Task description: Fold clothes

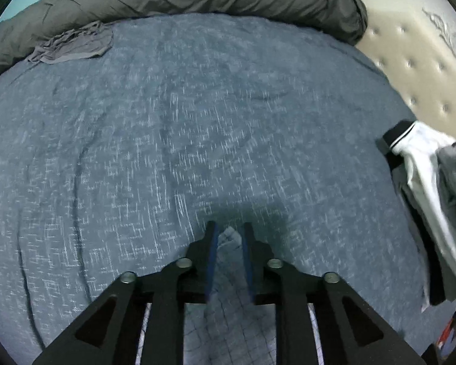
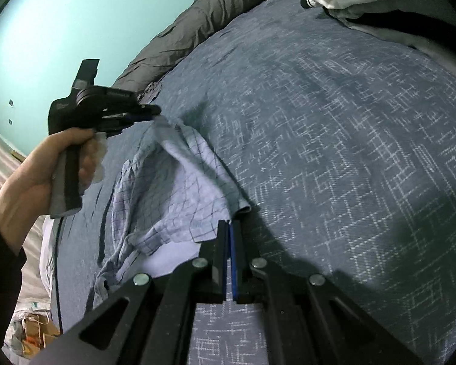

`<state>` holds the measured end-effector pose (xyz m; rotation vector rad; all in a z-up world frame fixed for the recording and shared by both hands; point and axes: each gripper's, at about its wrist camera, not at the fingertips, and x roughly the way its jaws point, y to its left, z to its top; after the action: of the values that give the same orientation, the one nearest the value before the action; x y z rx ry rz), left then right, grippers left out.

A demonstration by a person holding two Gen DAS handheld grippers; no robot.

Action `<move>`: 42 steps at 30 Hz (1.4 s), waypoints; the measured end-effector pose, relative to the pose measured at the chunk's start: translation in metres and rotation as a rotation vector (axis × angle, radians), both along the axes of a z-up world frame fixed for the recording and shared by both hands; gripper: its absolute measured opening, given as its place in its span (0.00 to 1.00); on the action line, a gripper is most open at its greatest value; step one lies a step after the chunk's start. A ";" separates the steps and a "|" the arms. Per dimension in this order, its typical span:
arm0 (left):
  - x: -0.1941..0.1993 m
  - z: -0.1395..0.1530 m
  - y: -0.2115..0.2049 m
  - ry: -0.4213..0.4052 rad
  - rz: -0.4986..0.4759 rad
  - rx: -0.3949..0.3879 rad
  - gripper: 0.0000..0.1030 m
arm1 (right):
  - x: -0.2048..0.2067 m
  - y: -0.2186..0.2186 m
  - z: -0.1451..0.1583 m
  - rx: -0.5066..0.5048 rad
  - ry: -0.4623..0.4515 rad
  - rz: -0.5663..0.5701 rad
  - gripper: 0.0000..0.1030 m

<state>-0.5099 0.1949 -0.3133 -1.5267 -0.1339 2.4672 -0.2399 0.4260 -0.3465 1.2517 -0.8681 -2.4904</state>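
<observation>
So the checked shirt point(image 2: 173, 200) lies crumpled on the blue bedspread point(image 2: 334, 152), long axis running near-to-far. Right gripper point(image 2: 229, 228) is pressed together on its near hem. Left gripper point(image 1: 229, 234) is slightly spread w/ a bit of cloth between. Left cam alone shows a grey garment point(image 1: 76, 45) far off; clothes pile point(image 1: 425, 176) at right.

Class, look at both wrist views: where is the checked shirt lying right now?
The checked shirt lies on the blue bedspread, at the left of the right wrist view, stretched between the left hand-held gripper and the right hand-held gripper.
</observation>
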 end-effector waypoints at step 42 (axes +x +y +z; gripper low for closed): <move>0.073 -0.034 -0.137 -0.011 0.093 0.107 0.00 | -0.006 0.009 -0.015 -0.021 -0.032 -0.048 0.01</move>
<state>-0.4372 0.0584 -0.3473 -1.5211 -0.3406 2.4781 -0.2457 0.4345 -0.3616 1.2814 -0.9401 -2.4985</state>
